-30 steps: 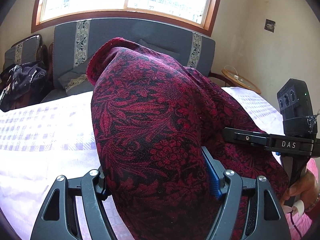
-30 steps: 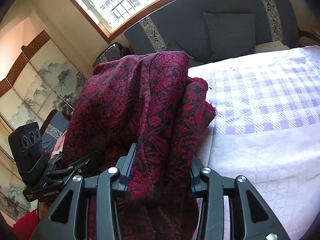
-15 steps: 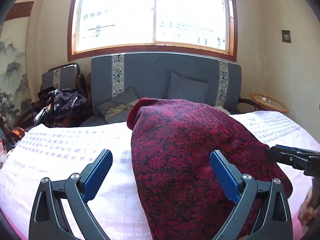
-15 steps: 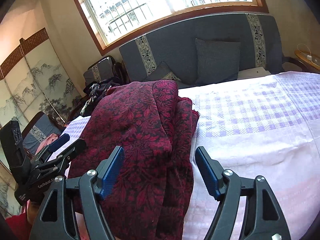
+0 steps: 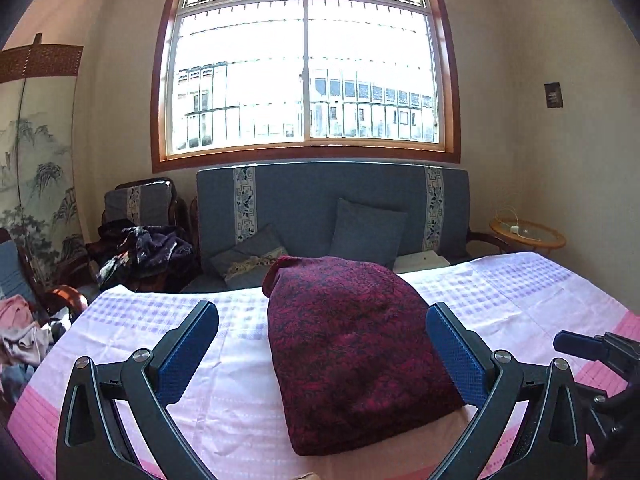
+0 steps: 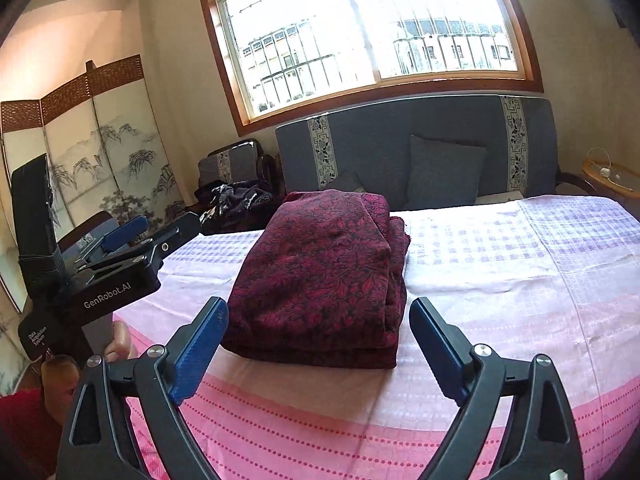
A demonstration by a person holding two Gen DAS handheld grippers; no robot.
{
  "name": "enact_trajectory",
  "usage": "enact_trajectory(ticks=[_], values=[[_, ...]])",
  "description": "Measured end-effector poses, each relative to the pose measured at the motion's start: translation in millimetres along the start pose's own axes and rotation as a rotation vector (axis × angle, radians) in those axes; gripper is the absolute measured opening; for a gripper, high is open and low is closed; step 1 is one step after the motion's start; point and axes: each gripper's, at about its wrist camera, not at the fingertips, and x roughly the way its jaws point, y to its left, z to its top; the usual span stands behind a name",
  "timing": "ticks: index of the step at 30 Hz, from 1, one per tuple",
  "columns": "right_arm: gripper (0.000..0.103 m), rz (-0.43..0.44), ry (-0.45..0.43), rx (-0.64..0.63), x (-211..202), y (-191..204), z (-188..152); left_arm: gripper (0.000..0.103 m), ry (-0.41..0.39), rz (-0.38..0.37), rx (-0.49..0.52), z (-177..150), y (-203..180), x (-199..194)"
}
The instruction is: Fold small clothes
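Observation:
A dark red floral-patterned garment (image 5: 352,344) lies folded in a thick stack on the bed, also in the right wrist view (image 6: 324,276). My left gripper (image 5: 320,352) is open and empty, raised back from the garment, its blue pads either side of it in view. My right gripper (image 6: 320,344) is open and empty, just short of the stack's near edge. The left gripper also shows at the left of the right wrist view (image 6: 132,240); part of the right gripper shows at the right edge of the left wrist view (image 5: 592,348).
The bed has a pink and lilac checked sheet (image 6: 500,280). A blue sofa with cushions (image 5: 332,208) stands behind it under the window. A chair with dark clothes (image 5: 140,248) is at the back left, a round side table (image 5: 528,236) at the back right, loose clothes (image 5: 20,340) at far left.
Both grippers let go of the red garment, opened, and drew back and up. The garment now rests folded on the bed.

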Motion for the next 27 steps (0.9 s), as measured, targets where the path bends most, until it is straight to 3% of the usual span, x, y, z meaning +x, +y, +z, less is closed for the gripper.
enact_trajectory(ticks=[5,13,18,21,23,27], values=[[0.094,-0.008,0.001,-0.014,-20,8,-11,0.103,-0.017,0.014,0.006,7,-5,-32],[0.098,-0.015,-0.013,-0.054,-55,22,-23,0.103,-0.026,-0.044,0.005,11,-15,-70],[0.099,-0.026,-0.007,-0.083,-69,30,-32,0.103,-0.024,0.005,0.001,1,-22,-88],[0.100,-0.035,0.000,-0.079,-75,32,-37,0.103,-0.007,-0.035,-0.013,-6,-23,-95],[0.100,-0.045,0.006,-0.071,-78,32,-40,0.103,-0.030,-0.027,-0.021,-10,-25,-103],[0.101,-0.065,0.018,-0.053,-86,29,-44,0.103,0.001,-0.011,-0.004,-17,-30,-110]])
